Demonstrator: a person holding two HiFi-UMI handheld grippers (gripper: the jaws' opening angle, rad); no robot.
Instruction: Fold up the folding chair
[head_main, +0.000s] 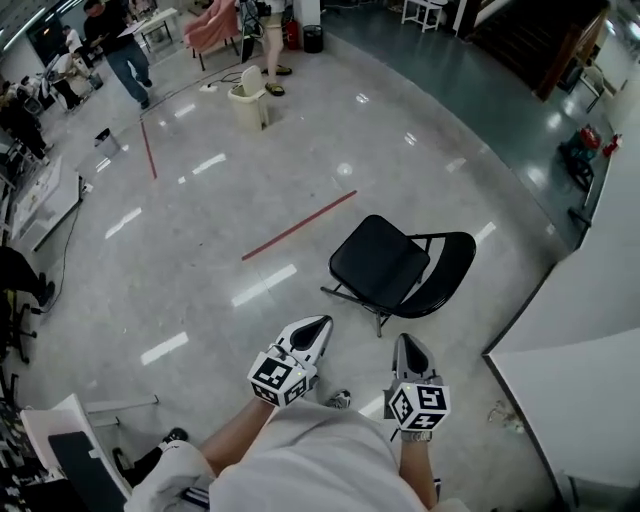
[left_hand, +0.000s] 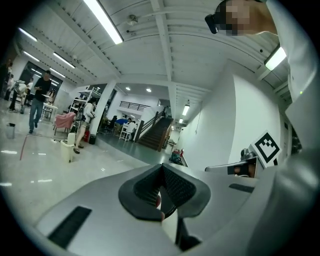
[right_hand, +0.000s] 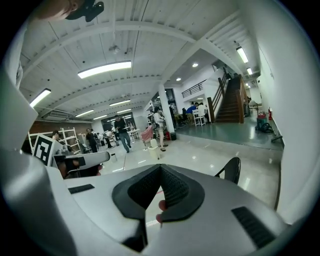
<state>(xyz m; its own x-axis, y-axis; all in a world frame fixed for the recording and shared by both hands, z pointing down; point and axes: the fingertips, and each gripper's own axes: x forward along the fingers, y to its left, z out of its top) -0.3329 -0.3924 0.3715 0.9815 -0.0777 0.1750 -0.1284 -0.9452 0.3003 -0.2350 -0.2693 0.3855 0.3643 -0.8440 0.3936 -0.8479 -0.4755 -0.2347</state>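
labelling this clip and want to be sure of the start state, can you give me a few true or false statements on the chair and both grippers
1. The folding chair stands unfolded on the floor. True.
2. The left gripper is clamped on the folding chair's seat. False: its jaws are shut on nothing, and it is short of the folding chair.
3. The right gripper has its jaws together and holds nothing. True.
4. The red tape line runs under the folding chair. False: it lies on the floor beside the folding chair, apart from it.
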